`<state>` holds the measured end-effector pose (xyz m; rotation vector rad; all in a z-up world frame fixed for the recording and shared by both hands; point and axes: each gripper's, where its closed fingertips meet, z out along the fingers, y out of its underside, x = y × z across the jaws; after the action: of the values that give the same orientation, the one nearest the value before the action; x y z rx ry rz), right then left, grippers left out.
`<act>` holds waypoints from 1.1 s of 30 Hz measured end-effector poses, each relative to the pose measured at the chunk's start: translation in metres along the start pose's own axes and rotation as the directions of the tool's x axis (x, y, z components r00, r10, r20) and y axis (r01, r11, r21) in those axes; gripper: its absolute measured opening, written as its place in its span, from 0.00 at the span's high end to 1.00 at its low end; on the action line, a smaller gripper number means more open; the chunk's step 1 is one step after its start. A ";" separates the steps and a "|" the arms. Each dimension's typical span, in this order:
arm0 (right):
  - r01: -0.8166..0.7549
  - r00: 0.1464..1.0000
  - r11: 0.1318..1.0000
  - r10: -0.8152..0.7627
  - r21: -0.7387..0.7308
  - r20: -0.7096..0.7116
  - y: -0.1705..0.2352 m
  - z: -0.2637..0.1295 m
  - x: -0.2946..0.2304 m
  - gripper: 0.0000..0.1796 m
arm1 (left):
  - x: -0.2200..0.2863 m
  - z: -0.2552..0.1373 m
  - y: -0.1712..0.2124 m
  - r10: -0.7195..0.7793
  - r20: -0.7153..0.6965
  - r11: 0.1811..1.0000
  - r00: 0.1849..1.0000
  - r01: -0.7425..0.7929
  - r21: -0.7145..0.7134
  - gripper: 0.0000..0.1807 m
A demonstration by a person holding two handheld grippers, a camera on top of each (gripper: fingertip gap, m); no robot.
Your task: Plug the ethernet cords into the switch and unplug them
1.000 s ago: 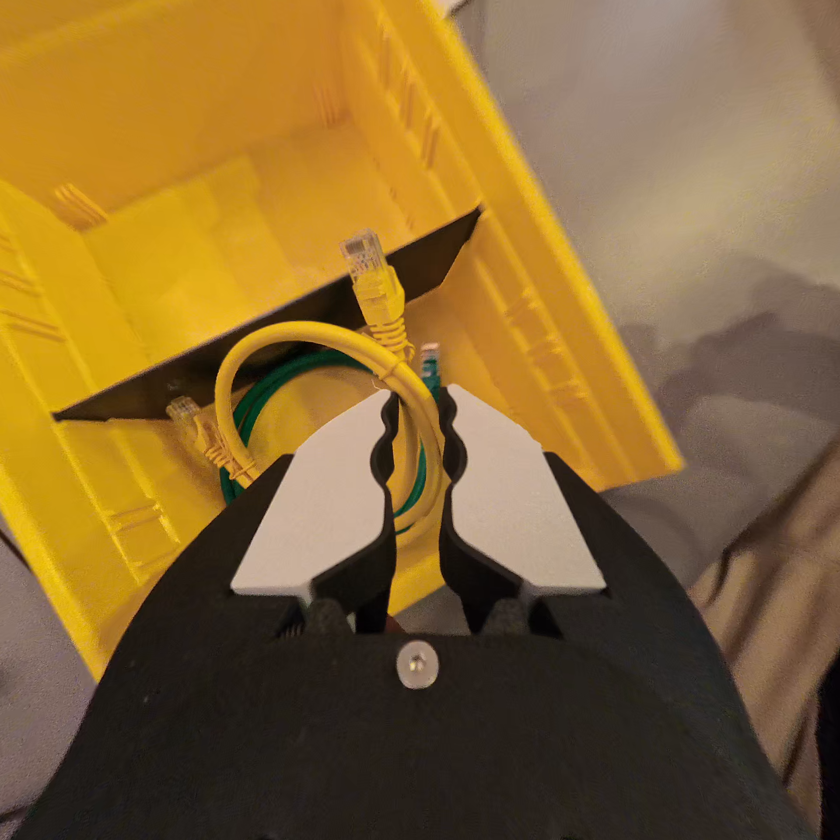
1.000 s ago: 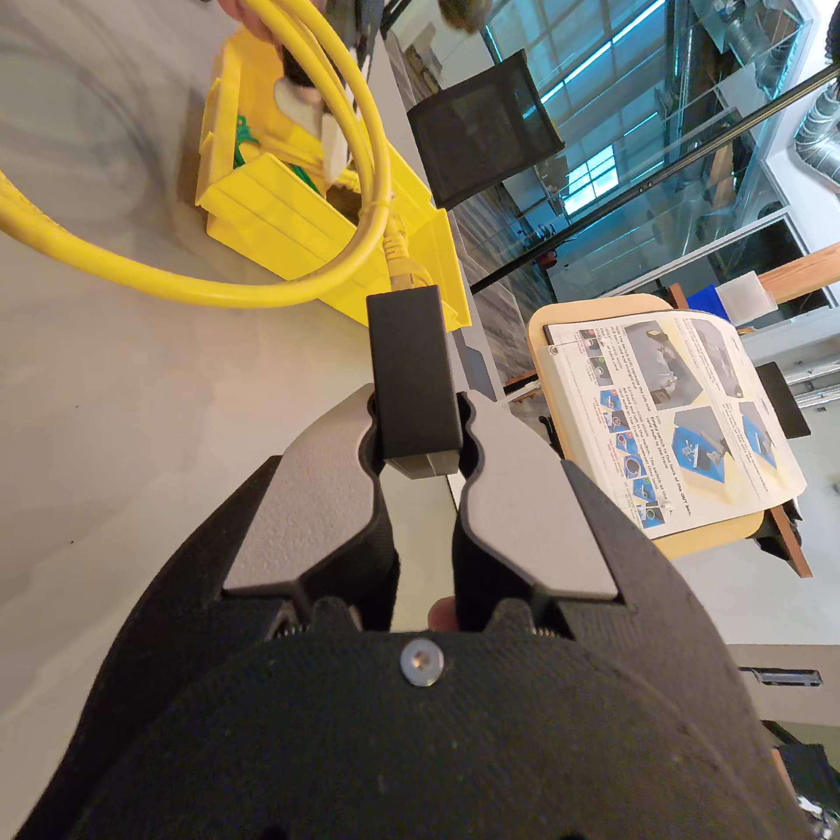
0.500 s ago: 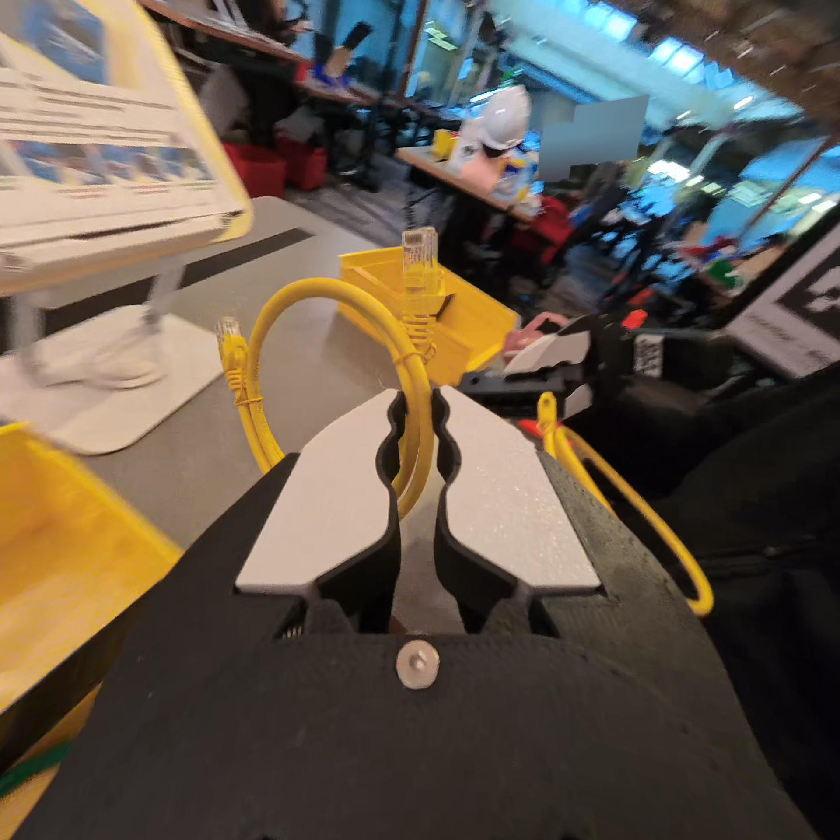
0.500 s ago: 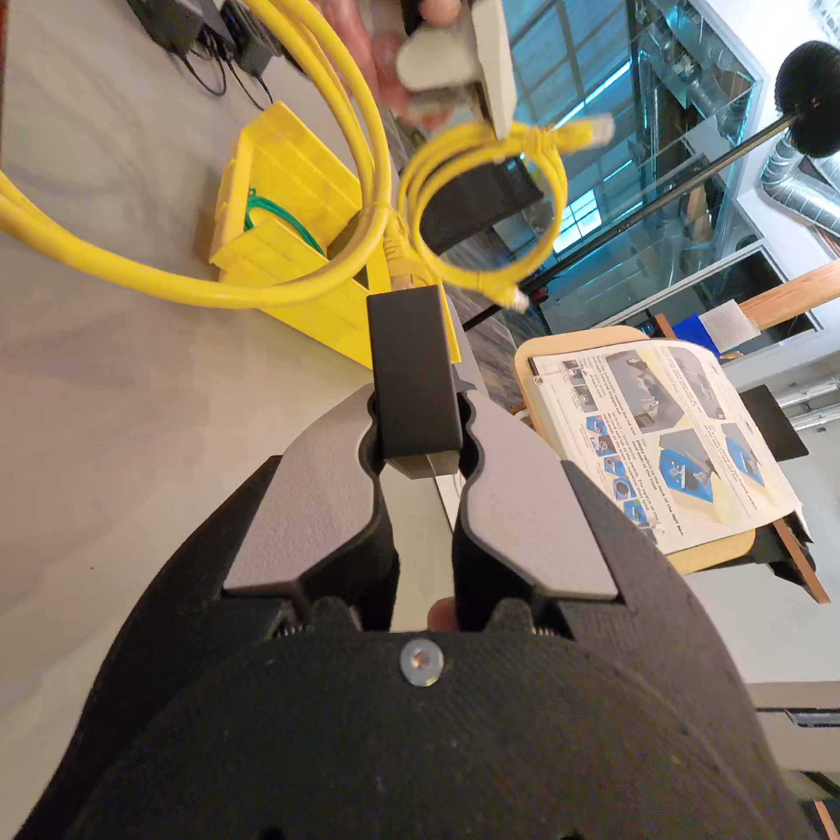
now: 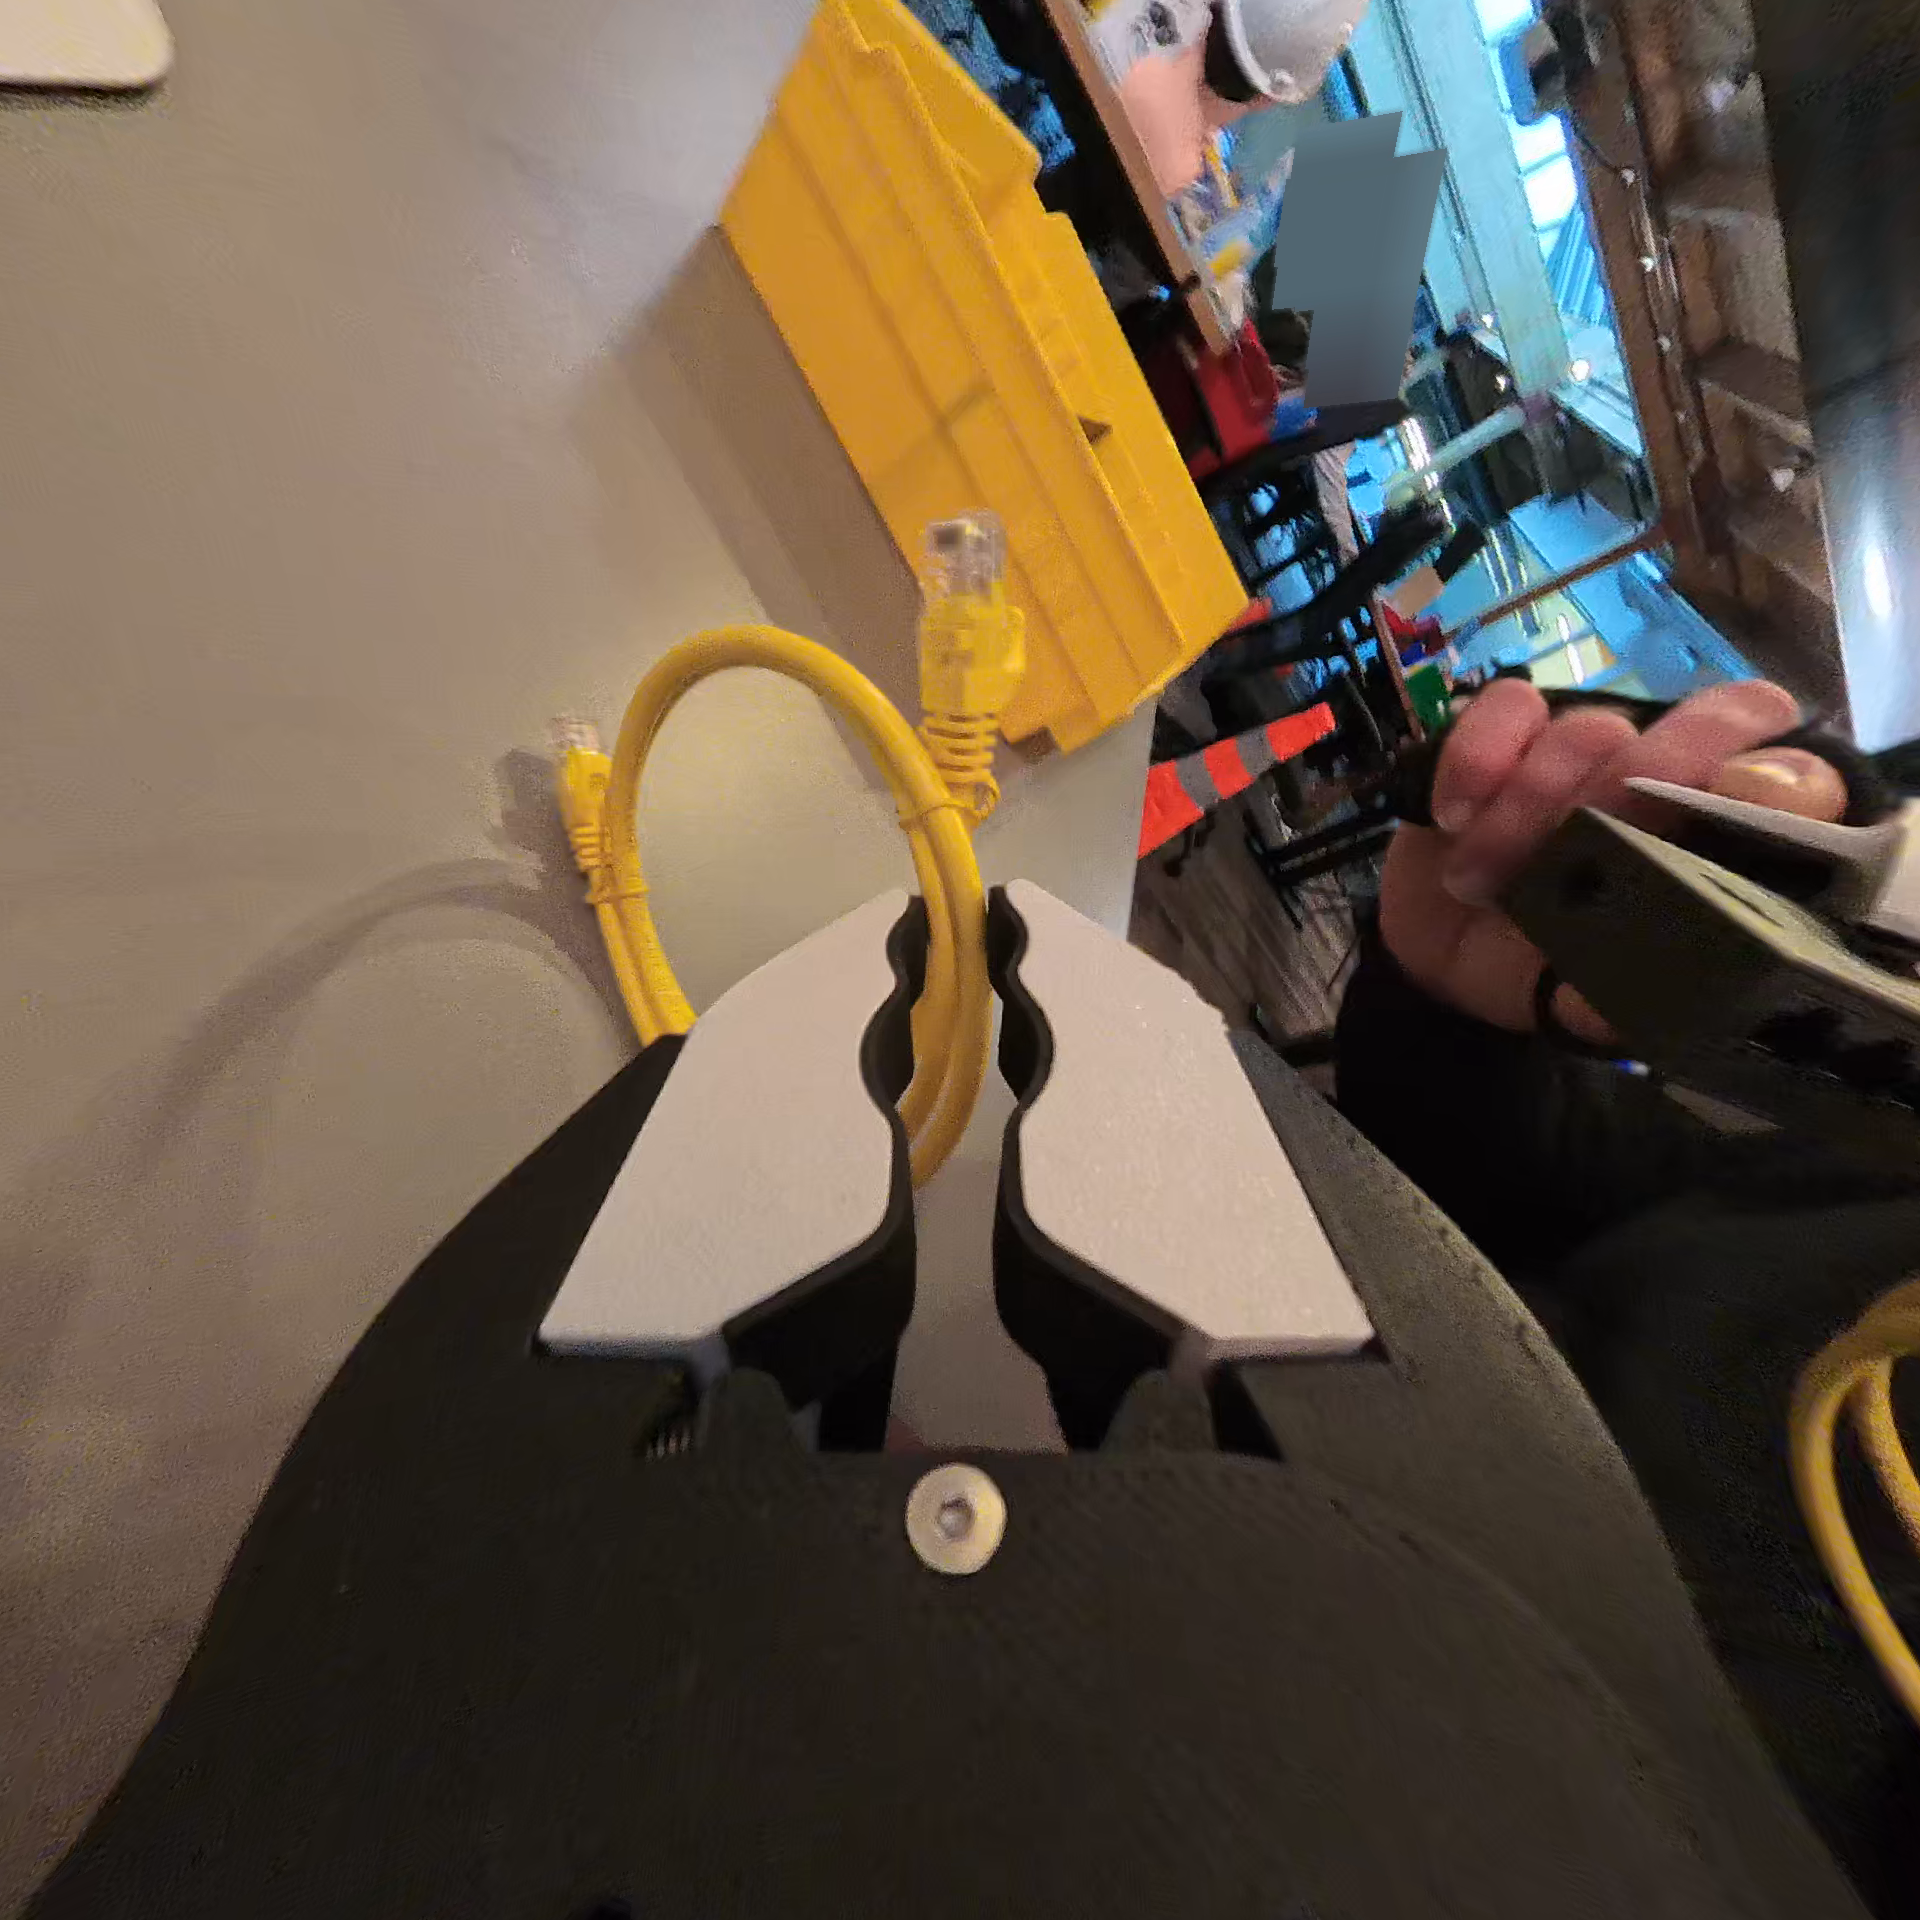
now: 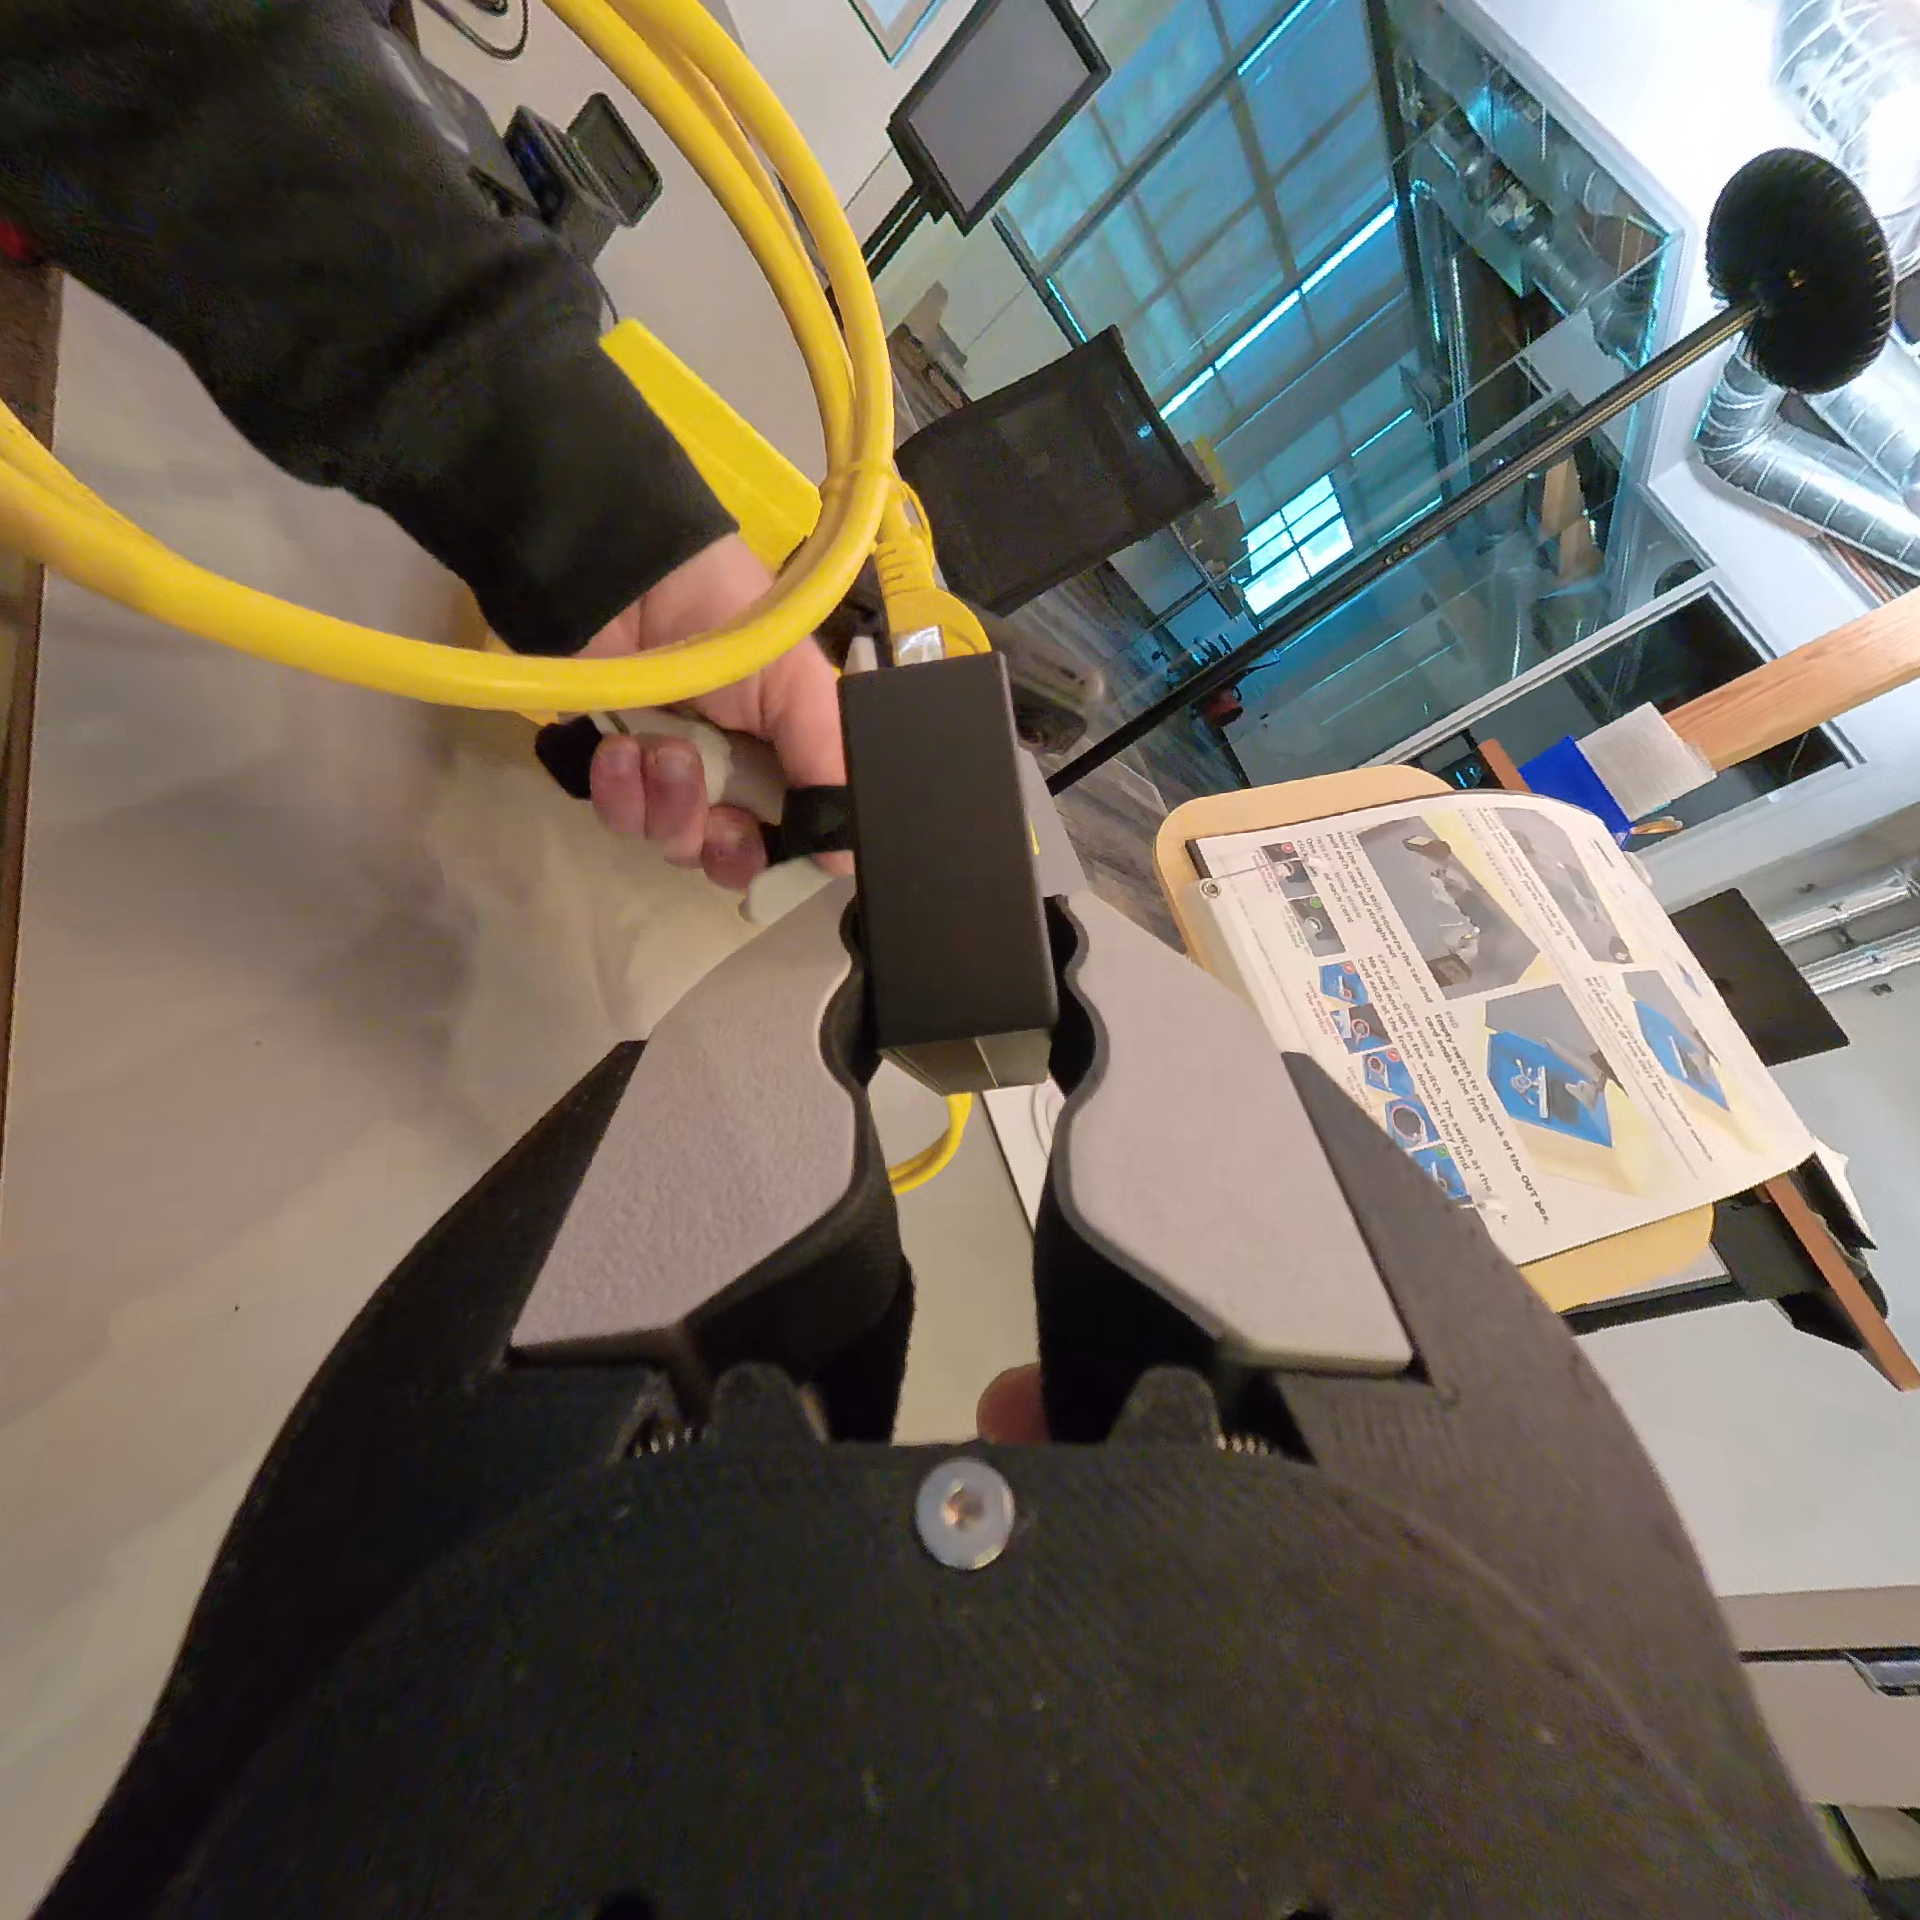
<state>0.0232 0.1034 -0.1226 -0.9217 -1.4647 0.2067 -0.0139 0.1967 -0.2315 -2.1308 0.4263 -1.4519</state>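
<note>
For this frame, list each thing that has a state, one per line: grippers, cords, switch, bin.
left gripper: shut on the coiled yellow cord
coiled yellow cord: tied in a loop, both plugs free
right gripper: shut on the black switch
black switch: held, one cord plugged in
long yellow cord: plugged into the switch
yellow bin: on the table

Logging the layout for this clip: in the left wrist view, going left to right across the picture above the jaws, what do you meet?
Small far plug of the yellow ethernet cord → the cord's loop → its upright near plug → yellow bin → orange-and-grey striped cone → a person's hand on the other gripper.
</note>
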 end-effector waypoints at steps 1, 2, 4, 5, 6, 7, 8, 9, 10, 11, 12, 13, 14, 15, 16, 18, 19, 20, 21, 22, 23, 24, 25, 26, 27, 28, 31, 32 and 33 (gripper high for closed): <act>-0.003 1.000 1.000 0.003 0.000 0.002 0.000 0.000 0.000 0.84 | -0.004 -0.001 -0.005 -0.040 -0.010 0.998 0.999 0.040 0.044 0.94; -0.008 1.000 1.000 0.008 0.001 0.003 0.001 0.000 0.000 0.84 | -0.008 -0.004 -0.010 -0.076 -0.004 0.994 0.997 0.077 0.079 0.94; -0.015 1.000 1.000 0.014 0.003 0.007 0.002 0.001 -0.001 0.84 | -0.020 -0.011 -0.017 -0.043 0.071 0.995 0.997 0.036 0.097 0.94; -0.017 1.000 1.000 0.017 0.004 0.009 0.002 0.002 -0.001 0.84 | -0.030 -0.016 -0.020 -0.059 0.115 0.992 0.992 0.045 0.117 0.94; -0.019 1.000 1.000 0.019 0.006 0.012 0.002 0.003 -0.002 0.84 | -0.041 -0.020 -0.021 -0.082 0.169 0.990 0.982 0.060 0.130 0.94; -0.018 1.000 1.000 0.018 0.007 0.015 0.001 0.003 -0.002 0.84 | -0.051 -0.022 -0.019 -0.062 0.233 0.993 0.970 0.036 0.115 0.92; -0.016 1.000 1.000 0.016 0.008 0.015 0.001 0.003 -0.002 0.84 | -0.064 -0.025 -0.016 -0.019 0.320 0.997 0.947 -0.008 0.083 0.91; -0.016 1.000 1.000 0.016 0.007 0.015 0.001 0.003 -0.002 0.84 | -0.075 -0.026 -0.012 0.005 0.390 0.998 0.921 -0.028 0.054 0.89; -0.017 1.000 1.000 0.017 0.008 0.015 0.000 0.003 -0.002 0.84 | -0.081 -0.025 -0.008 0.006 0.418 0.999 0.909 -0.022 0.033 0.88; -0.020 1.000 1.000 0.020 0.009 0.016 0.001 0.003 -0.002 0.84 | -0.086 -0.022 -0.003 0.011 0.442 1.000 0.897 -0.016 0.007 0.87; -0.023 1.000 1.000 0.022 0.007 0.017 0.001 0.003 -0.002 0.84 | -0.094 -0.022 0.000 0.043 0.492 0.999 0.870 -0.034 -0.027 0.86; -0.022 1.000 1.000 0.022 0.004 0.017 0.002 0.003 -0.002 0.84 | -0.103 -0.023 0.002 0.092 0.552 0.996 0.828 -0.068 -0.065 0.86; -0.021 1.000 1.000 0.021 0.002 0.018 0.002 0.003 -0.002 0.84 | -0.111 -0.023 0.002 0.118 0.589 0.993 0.799 -0.083 -0.086 0.83; -0.019 1.000 1.000 0.019 0.001 0.018 0.002 0.003 -0.003 0.84 | -0.114 -0.022 0.003 0.125 0.601 0.992 0.790 -0.085 -0.093 0.81; -0.017 1.000 1.000 0.017 0.000 0.018 0.002 0.003 -0.003 0.84 | -0.116 -0.020 0.003 0.132 0.607 0.991 0.784 -0.091 -0.098 0.80; -0.019 1.000 1.000 0.019 -0.001 0.019 0.003 0.003 -0.002 0.84 | -0.126 -0.023 0.002 0.185 0.664 0.982 0.725 -0.123 -0.140 0.77; -0.022 1.000 1.000 0.022 -0.001 0.020 0.004 0.003 -0.002 0.84 | -0.129 -0.024 0.001 0.202 0.682 0.979 0.703 -0.138 -0.148 0.76; -0.024 0.999 1.000 0.024 -0.002 0.021 0.004 0.002 -0.002 0.84 | -0.130 -0.022 0.003 0.200 0.686 0.980 0.700 -0.129 -0.154 0.76; -0.025 0.999 1.000 0.025 -0.004 0.022 0.005 0.002 -0.002 0.84 | -0.131 -0.021 0.002 0.216 0.697 0.976 0.683 -0.138 -0.167 0.76; -0.027 0.999 1.000 0.027 -0.004 0.022 0.006 0.003 -0.002 0.84 | -0.133 -0.022 -0.001 0.251 0.721 0.968 0.646 -0.170 -0.184 0.77; -0.029 0.999 1.000 0.030 -0.005 0.023 0.007 0.003 -0.002 0.84 | -0.135 -0.023 -0.004 0.291 0.744 0.956 0.601 -0.198 -0.215 0.78; -0.030 0.999 1.000 0.030 -0.007 0.024 0.007 0.003 -0.003 0.84 | -0.140 -0.026 -0.008 0.312 0.767 0.950 0.561 -0.211 -0.231 0.80; -0.030 0.999 1.000 0.030 -0.007 0.024 0.008 0.004 -0.003 0.84 | -0.142 -0.026 -0.014 0.288 0.779 0.956 0.557 -0.213 -0.201 0.81; -0.030 0.999 1.000 0.030 -0.006 0.025 0.007 0.004 -0.003 0.84 | -0.142 -0.024 -0.017 0.234 0.771 0.970 0.592 -0.193 -0.147 0.86; -0.030 0.999 1.000 0.030 -0.006 0.025 0.007 0.004 -0.003 0.84 | -0.144 -0.022 -0.018 0.194 0.761 0.979 0.619 -0.166 -0.115 0.89; -0.030 0.999 1.000 0.030 -0.006 0.024 0.007 0.004 -0.003 0.84 | -0.149 -0.021 -0.017 0.175 0.761 0.984 0.625 -0.140 -0.110 0.89; -0.035 0.999 0.999 0.035 -0.007 0.022 0.008 0.003 -0.002 0.84 | -0.149 -0.016 -0.019 0.140 0.740 0.989 0.658 -0.127 -0.074 0.91; -0.037 0.999 0.999 0.037 -0.006 0.023 0.009 0.003 -0.002 0.84 | -0.150 -0.016 -0.020 0.148 0.739 0.988 0.657 -0.129 -0.083 0.90; -0.039 0.999 0.999 0.039 -0.005 0.023 0.009 0.003 -0.002 0.84 | -0.153 -0.018 -0.022 0.136 0.746 0.989 0.652 -0.126 -0.071 0.90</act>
<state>0.0233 0.1094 -0.1304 -0.9547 -1.4698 0.2443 -0.0882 0.2911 -0.3299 -2.4152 0.2506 -0.3755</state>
